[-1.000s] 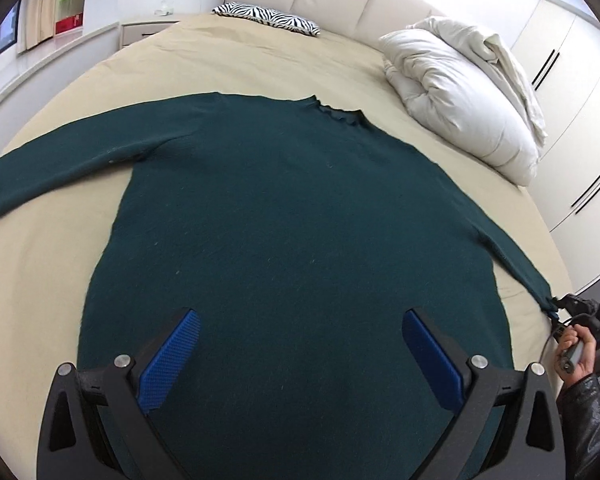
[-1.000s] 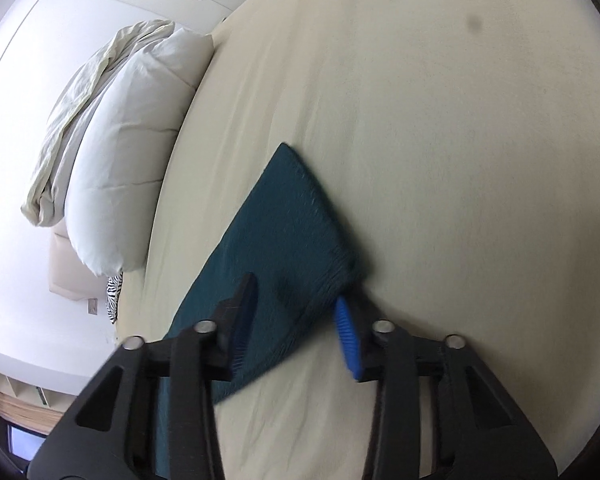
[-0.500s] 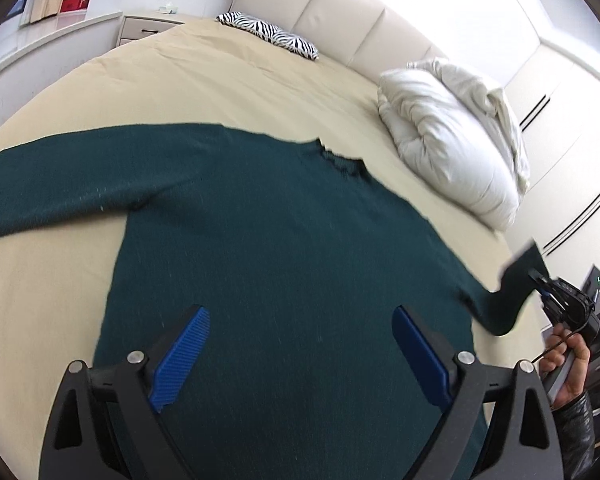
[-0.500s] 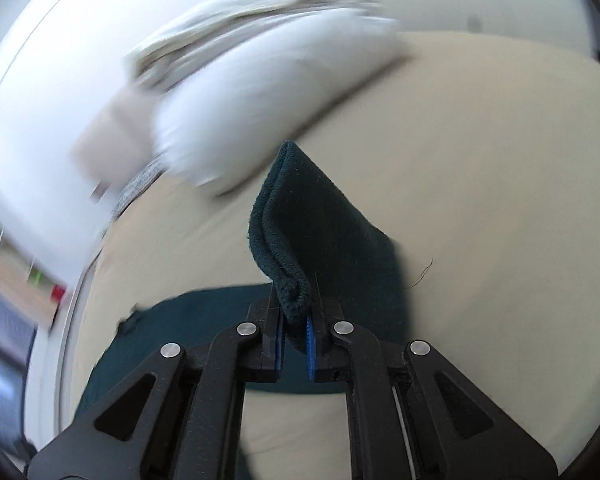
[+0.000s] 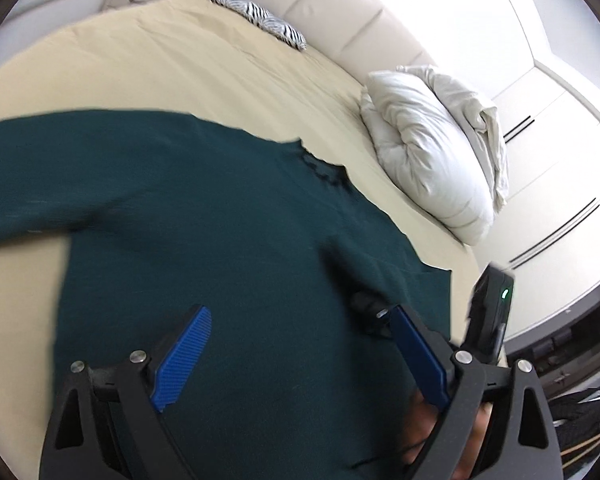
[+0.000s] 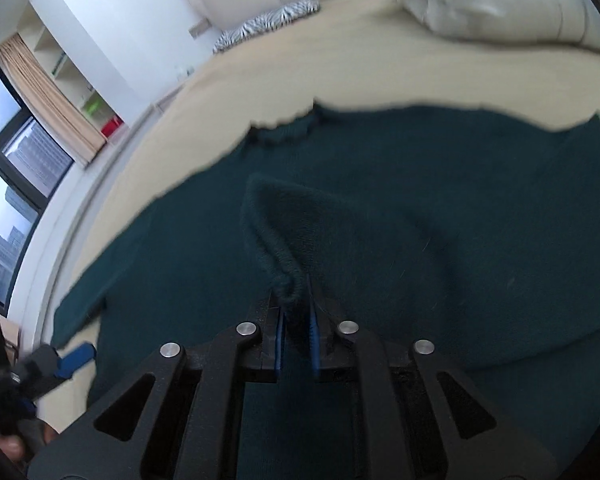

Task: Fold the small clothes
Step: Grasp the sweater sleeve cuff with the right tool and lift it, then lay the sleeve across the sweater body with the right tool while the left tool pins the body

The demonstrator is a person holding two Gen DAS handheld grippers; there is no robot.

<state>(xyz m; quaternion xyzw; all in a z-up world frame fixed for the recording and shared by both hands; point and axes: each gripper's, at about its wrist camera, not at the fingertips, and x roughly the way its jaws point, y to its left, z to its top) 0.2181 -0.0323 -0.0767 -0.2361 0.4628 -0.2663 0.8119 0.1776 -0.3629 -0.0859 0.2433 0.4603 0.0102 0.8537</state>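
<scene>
Nearest, the right gripper [image 6: 296, 312] is clamped on the cuff [image 6: 284, 280] of the sweater's right sleeve, its blue pads squeezing the bunched knit; the jaws have just been easing slightly wider, yet the cloth is pinched between them. It holds the cuff lifted above the sweater's body, with the sleeve trailing back toward the shoulder, which looks like the sleeve being carried inward for a first fold. Beside it, the left gripper [image 5: 300, 360] hovers over the lower body of the green sweater [image 5: 220, 240], spread wide and grasping nothing; its jaws have just been narrowing a little with only flat fabric below them. That stance probably keeps it ready to pin or take the hem once the sleeve is laid. The sweater lies flat on the tan bed [image 5: 160, 60], neckline [image 5: 320, 164] pointing away, the left sleeve [image 5: 28, 184] stretched out to the left, not yet folded. Farther off, a white duvet [image 5: 432, 152] sits bundled at the right, and a zebra-print pillow [image 5: 260, 20] rests by the headboard, both well apart from the garment.
</scene>
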